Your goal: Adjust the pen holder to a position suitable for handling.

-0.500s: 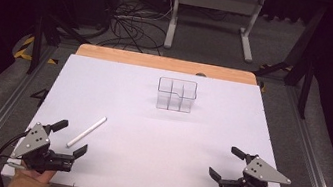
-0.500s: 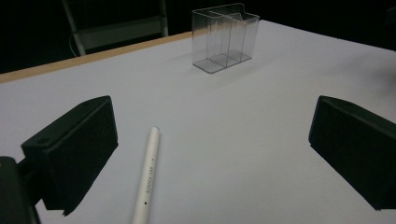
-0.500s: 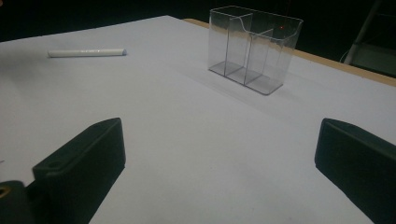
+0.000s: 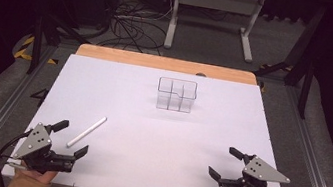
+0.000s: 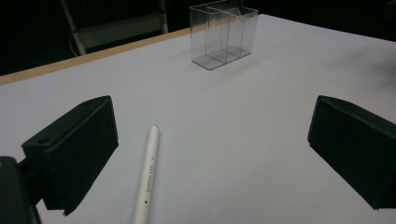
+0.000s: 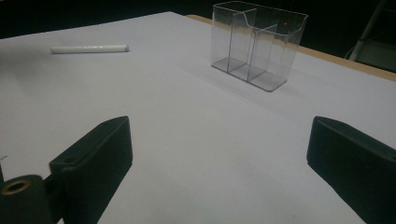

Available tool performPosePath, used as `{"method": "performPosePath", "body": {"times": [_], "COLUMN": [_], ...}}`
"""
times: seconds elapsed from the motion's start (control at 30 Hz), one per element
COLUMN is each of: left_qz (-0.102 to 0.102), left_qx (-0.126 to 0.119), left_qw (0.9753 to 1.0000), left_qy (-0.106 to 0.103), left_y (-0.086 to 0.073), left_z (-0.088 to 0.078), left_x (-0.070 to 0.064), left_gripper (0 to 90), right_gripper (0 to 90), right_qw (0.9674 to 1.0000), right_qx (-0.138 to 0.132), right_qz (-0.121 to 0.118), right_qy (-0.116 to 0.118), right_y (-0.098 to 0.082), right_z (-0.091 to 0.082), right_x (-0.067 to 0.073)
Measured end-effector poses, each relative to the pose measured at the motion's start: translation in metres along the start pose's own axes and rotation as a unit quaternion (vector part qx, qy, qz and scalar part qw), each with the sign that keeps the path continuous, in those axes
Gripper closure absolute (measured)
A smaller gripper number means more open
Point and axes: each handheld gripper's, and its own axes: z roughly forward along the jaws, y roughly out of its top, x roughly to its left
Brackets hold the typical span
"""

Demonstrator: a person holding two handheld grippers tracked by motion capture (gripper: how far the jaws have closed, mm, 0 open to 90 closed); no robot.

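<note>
White pen (image 4: 87,131) flat on the white table (image 4: 150,121), near-left area, lying diagonally with its near end between the spread fingers (image 5: 70,154) of the left gripper (image 4: 69,138); no contact seen. Clear plastic organizer (image 4: 176,95) upright toward the far middle of table, well apart from pen. Left gripper wide open, empty. Right gripper (image 4: 224,162) at near-right edge, also wide open, holding nothing.

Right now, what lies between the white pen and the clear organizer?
Nothing: in the high view, only bare white table separates the white pen from the clear organizer.
</note>
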Motion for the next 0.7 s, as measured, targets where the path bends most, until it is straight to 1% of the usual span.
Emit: {"method": "performPosePath", "body": {"times": [0.1, 0.23, 0.33, 0.5, 0.7], "left_qz": [0.004, -0.001, 0.000, -0.002, 0.001], "left_qx": [-0.001, -0.003, -0.002, -0.005, -0.004], "left_qw": [1.0000, 1.0000, 1.0000, 1.0000, 1.0000], "left_qy": [0.002, 0.001, 0.002, 0.004, 0.003], "left_y": [0.001, 0.001, 0.001, 0.001, 0.001], "left_z": [-0.001, 0.000, 0.000, -0.001, 0.000], "left_x": [0.000, 0.000, 0.001, 0.000, 0.001], "left_gripper": [2.3, 2.3, 2.3, 2.3, 2.3], "right_gripper": [8.8, 9.9, 10.0, 10.0, 10.0], "right_qw": [1.0000, 1.0000, 1.0000, 0.9999, 0.9998], "right_qx": [0.001, 0.002, 0.000, 0.005, 0.004], "right_qz": [0.000, 0.000, -0.001, -0.004, 0.000], "right_qy": [0.001, 0.006, 0.008, 0.011, 0.021], "right_y": [0.001, 0.003, 0.006, 0.017, 0.033], "right_z": [0.001, 0.003, 0.005, 0.012, 0.019], "right_x": [0.000, -0.001, -0.002, -0.004, -0.009]}}
